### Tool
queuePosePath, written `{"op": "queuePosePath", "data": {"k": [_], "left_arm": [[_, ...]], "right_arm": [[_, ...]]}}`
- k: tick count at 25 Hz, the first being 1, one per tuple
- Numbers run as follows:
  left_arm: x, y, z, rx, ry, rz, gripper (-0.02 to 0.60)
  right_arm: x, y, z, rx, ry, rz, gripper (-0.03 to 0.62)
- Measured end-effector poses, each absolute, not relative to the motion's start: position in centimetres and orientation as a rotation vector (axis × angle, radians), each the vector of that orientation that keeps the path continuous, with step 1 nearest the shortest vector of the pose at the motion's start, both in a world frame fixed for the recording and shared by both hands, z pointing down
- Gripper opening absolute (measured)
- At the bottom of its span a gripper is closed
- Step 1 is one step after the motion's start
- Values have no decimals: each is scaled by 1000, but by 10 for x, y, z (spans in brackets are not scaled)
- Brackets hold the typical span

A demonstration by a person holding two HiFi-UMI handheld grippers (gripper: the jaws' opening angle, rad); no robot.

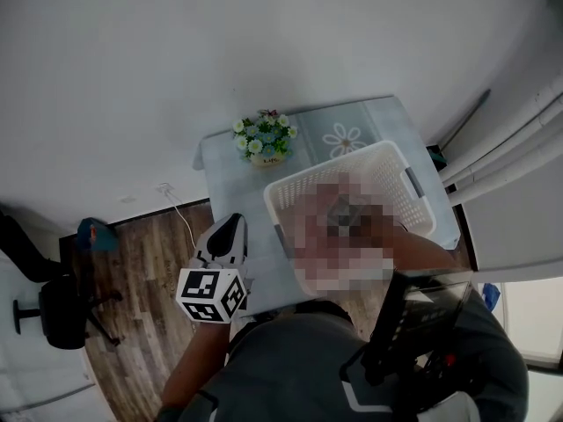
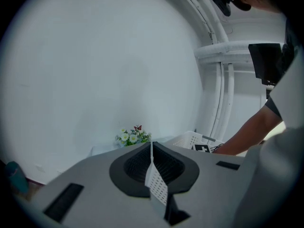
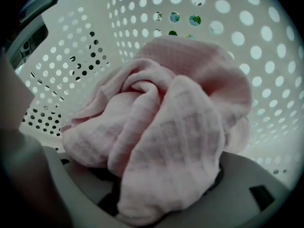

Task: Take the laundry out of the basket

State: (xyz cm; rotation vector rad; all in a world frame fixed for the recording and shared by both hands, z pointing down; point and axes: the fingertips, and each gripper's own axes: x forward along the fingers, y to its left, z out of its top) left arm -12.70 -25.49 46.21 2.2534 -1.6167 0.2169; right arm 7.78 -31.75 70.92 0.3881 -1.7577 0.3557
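Inside the white basket [image 1: 325, 167] on the desk [image 1: 352, 121], the pink cloth [image 3: 166, 127] lies bunched, the only laundry in sight.
The right gripper [image 3: 164, 196] pinches a fold in its fingers. A shallow bite could slip on lifting, or the lift could drag the light basket. The left gripper [image 1: 227, 236], fingers pressed together, hangs empty near the desk's edge.

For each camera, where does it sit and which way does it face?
Head view: on the head, looking steeply down at table, basket, flowers; shows chest, both arms, left claw.
Left claw view: on the shut left claw, facing roughly level past flowers and basket; the right arm shows.
Right claw view: on the right claw, facing down into the basket at the pink cloth in its jaws.
Shared: flowers and basket, in head and left views.
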Motion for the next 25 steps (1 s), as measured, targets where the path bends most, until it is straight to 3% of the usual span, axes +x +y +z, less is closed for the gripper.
{"op": "queuePosePath", "data": {"k": [7,15,25], "left_arm": [[-140,-246,444,2307,-1622,219,11],[-128,-243,424,2316,-1546,112,11],[-87,-253,377,2496,-1464,86,11]], "right_arm": [[74,-319,689,446,-1810,298,311],[71,-321,620,478,-2010,306,307],[70,-311,494,574,-2313,57,307]]}}
